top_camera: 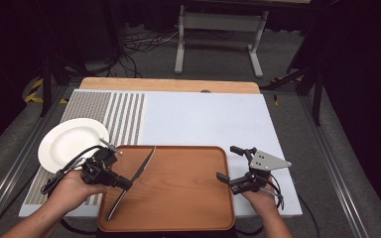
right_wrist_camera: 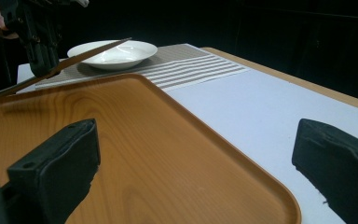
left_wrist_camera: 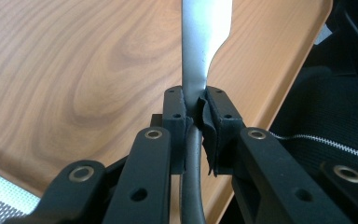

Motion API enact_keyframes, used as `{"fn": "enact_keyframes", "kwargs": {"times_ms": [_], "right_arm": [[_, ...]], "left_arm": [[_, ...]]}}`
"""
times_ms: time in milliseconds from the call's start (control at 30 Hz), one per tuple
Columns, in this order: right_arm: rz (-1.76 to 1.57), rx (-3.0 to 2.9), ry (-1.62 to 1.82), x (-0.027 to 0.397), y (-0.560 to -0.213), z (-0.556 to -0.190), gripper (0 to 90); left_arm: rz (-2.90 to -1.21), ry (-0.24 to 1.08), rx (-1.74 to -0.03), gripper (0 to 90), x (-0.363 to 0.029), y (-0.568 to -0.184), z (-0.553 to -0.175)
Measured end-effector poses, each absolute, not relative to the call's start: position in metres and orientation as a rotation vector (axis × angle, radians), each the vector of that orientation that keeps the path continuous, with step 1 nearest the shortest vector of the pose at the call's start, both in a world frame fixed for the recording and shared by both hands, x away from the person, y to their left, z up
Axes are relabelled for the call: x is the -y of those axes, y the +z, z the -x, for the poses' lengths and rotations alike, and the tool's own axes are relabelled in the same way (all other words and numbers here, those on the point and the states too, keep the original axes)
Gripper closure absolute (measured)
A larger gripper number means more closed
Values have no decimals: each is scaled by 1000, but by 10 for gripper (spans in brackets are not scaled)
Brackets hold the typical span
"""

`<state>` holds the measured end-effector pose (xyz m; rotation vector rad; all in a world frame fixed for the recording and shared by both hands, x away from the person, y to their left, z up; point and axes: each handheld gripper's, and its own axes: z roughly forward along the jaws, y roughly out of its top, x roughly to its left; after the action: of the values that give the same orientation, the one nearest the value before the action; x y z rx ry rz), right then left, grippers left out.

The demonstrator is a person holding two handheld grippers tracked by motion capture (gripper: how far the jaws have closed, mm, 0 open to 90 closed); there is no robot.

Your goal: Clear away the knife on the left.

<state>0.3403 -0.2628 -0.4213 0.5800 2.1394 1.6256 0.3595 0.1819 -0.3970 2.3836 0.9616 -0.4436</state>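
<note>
A table knife [top_camera: 144, 166] lies slantwise over the left part of a wooden tray [top_camera: 178, 193], tip toward the far rim. My left gripper [top_camera: 126, 184] is shut on it where blade meets handle. In the left gripper view the pads [left_wrist_camera: 214, 121] pinch the knife [left_wrist_camera: 200, 46] over the tray [left_wrist_camera: 74, 70]. My right gripper [top_camera: 229, 163] stands open at the tray's right rim with nothing between its jaws. In the right gripper view it [right_wrist_camera: 196, 135] straddles the tray's near corner [right_wrist_camera: 261, 186]; farther off, the left gripper [right_wrist_camera: 39, 42] holds the knife [right_wrist_camera: 88, 53] slightly above the wood.
A white plate [top_camera: 72, 144] sits on the striped left end of the pale mat [top_camera: 203, 119], just left of the tray, also visible as a plate [right_wrist_camera: 112, 53] behind the knife. A table frame and cables stand on the floor beyond the table.
</note>
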Motion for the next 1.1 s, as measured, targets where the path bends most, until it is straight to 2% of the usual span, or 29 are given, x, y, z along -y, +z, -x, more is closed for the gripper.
{"fn": "enact_keyframes", "kwargs": {"times_ms": [500,1100], "right_arm": [[-579,-2142,1627,262,-422,-341,14],[-581,-2140,1628,263,-422,-341,14]], "left_arm": [[-2418,-378,-1021,807,-179,-409,-362],[-2445,-392,-1056,806,-175,-424,-363]]}}
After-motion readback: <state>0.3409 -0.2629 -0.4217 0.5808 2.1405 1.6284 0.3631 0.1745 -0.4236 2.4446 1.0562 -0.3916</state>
